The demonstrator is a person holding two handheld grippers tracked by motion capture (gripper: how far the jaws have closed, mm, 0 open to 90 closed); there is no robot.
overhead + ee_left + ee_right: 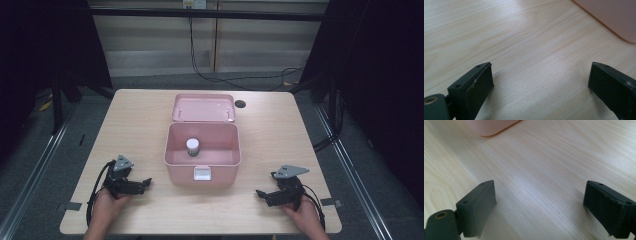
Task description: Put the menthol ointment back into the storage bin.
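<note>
Resting low on the table (140,115), left gripper (146,183) and right gripper (260,193), jaws apart, flanking the pink box (202,172).

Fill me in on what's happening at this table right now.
A person sits at a wooden table with a two-jaw gripper in each hand. The left gripper and the right gripper both rest low near the table's front edge, jaws wide open and holding nothing. Between them stands a pink box with its lid swung open toward the far side. Inside it stands a small jar with a white cap. Neither gripper touches the box.
</note>
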